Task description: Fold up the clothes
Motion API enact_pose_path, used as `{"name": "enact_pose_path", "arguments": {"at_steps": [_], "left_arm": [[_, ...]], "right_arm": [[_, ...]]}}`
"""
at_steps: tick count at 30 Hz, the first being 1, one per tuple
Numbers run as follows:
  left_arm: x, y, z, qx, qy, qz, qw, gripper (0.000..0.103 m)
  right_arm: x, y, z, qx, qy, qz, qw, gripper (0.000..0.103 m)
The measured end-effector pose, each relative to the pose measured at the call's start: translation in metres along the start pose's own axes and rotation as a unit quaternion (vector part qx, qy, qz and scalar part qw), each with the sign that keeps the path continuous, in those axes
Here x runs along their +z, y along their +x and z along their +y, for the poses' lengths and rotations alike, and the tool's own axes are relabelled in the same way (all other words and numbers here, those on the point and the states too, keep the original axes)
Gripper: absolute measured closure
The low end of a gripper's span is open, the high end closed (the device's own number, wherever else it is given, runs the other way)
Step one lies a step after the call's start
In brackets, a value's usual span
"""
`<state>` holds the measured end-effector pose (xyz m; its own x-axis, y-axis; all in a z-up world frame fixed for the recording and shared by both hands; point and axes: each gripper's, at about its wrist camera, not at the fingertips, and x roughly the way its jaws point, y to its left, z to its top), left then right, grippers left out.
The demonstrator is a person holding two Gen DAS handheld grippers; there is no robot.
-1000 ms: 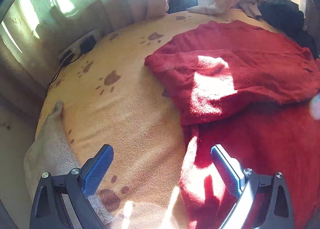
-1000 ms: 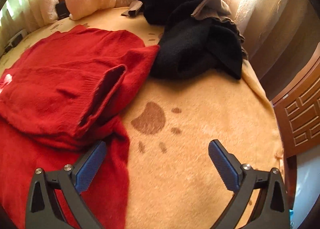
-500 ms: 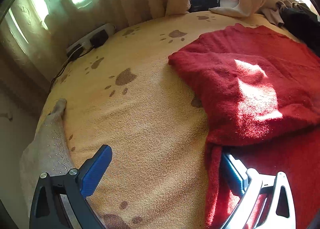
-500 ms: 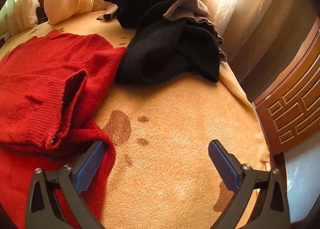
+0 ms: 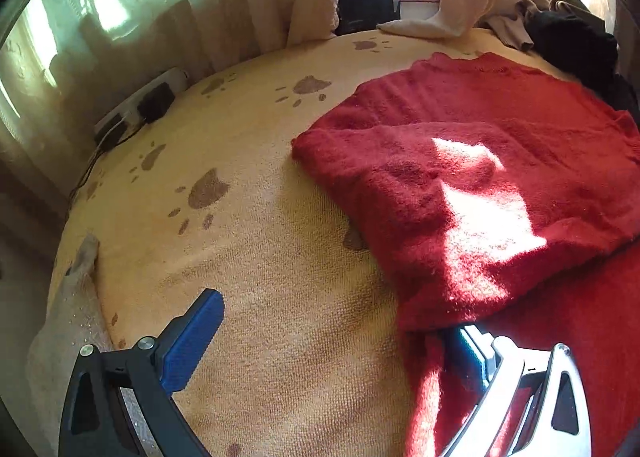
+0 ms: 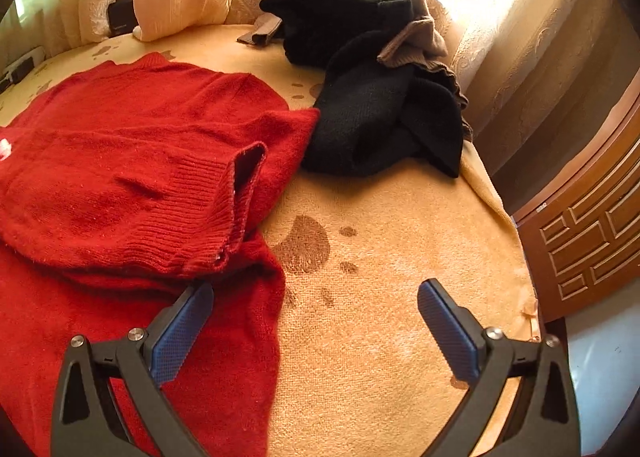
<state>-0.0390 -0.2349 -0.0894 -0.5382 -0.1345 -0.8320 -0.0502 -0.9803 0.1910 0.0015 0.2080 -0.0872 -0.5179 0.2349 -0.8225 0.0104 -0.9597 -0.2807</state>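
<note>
A red knitted sweater (image 5: pixel 480 185) lies on the bed with its sleeves folded across the body; a ribbed cuff (image 6: pixel 208 201) shows in the right wrist view. My left gripper (image 5: pixel 332 345) is open at the sweater's left edge. Its right finger (image 5: pixel 468 357) is tucked against the edge, under the folded layer, and its left finger is over bare blanket. My right gripper (image 6: pixel 314 333) is open at the sweater's (image 6: pixel 120 145) right lower edge, with its left finger (image 6: pixel 180 333) over the red fabric and its right finger over the blanket. Neither holds anything.
The bed has a yellow paw-print blanket (image 5: pixel 240 257). A pile of black and brown clothes (image 6: pixel 380 97) lies at the far right corner. Curtains and a power strip (image 5: pixel 140 109) line the left side. A wooden cabinet (image 6: pixel 592 233) stands past the bed's right edge.
The left gripper slid in at the sweater's edge until its right finger went under the folded layer. The right gripper swung right, then back left toward the sweater. Both stayed open.
</note>
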Motion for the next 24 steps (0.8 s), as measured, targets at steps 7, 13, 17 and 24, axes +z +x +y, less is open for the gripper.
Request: {"name": "enact_pose_path", "arguments": {"at_steps": [7, 13, 17, 24], "left_arm": [[-0.015, 0.012, 0.047, -0.019, -0.061, 0.005, 0.9980, 0.000], [-0.016, 0.010, 0.042, -0.030, -0.054, 0.005, 0.9981, 0.000], [-0.017, -0.001, 0.034, -0.022, -0.052, 0.020, 0.9982, 0.000], [-0.049, -0.044, 0.007, 0.026, -0.018, 0.034, 0.9989, 0.000]], "right_arm": [[-0.017, 0.021, -0.045, 0.000, 0.123, 0.034, 0.992, 0.001], [-0.010, 0.017, -0.030, -0.028, 0.062, 0.023, 0.997, 0.001], [-0.007, 0.014, -0.035, -0.006, 0.064, 0.043, 0.997, 0.001], [-0.034, -0.047, -0.020, 0.038, 0.001, -0.014, 0.999, 0.001]]}}
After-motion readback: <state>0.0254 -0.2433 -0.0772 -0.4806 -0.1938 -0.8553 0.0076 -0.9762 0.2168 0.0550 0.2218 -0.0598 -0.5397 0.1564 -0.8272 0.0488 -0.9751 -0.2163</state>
